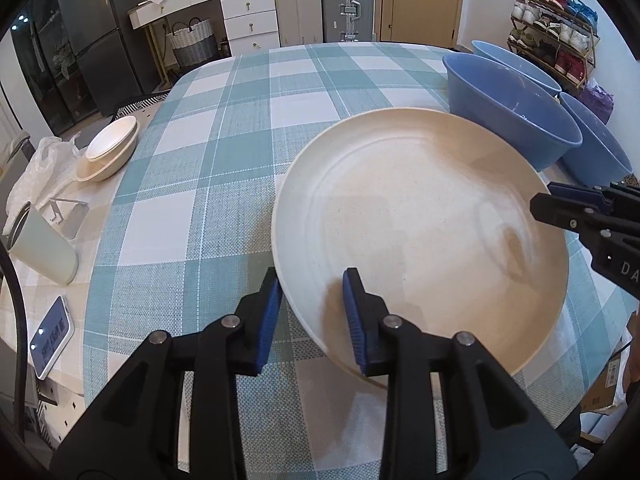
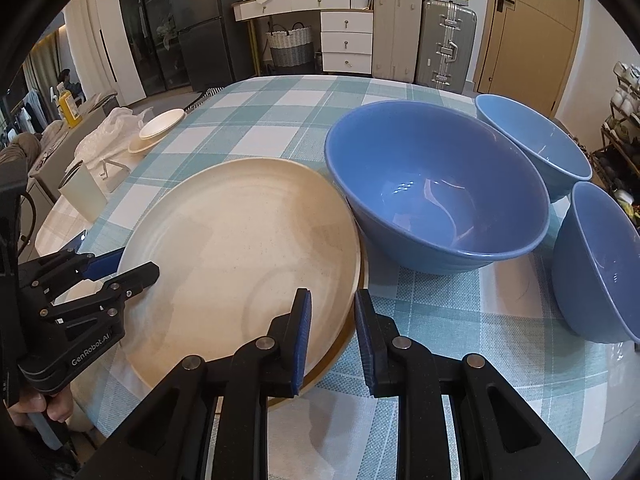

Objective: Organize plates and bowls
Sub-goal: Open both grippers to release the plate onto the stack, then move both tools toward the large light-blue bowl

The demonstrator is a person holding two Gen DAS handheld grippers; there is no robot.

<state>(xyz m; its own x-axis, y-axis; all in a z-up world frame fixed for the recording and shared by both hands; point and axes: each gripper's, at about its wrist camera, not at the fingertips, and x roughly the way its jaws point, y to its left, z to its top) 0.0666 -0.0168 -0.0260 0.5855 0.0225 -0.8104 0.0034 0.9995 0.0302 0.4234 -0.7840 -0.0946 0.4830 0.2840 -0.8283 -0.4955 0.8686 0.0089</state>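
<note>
A large cream plate (image 2: 240,264), stacked on another at centre frame, sits astride both grippers: the left gripper (image 1: 312,304) open around its rim, the right gripper (image 2: 332,334) clamped on the edge. Three blue bowls (image 2: 436,184), upper right, stand unstacked; sorting looks barely begun.

Plate (image 1: 420,216) between both tongs: cream, speckled, matt, faint concentric ridges.
Bowls (image 2: 436,184) beyond right tongs: blue, smooth, glossy, light reflections inside.
Tablecloth (image 1: 224,184) under tongs: woven cloth, coarse texture, teal-white check.
Tong pads (image 1: 354,308): blue, ribbed; arms black matt plastic, metal rivets.
</note>
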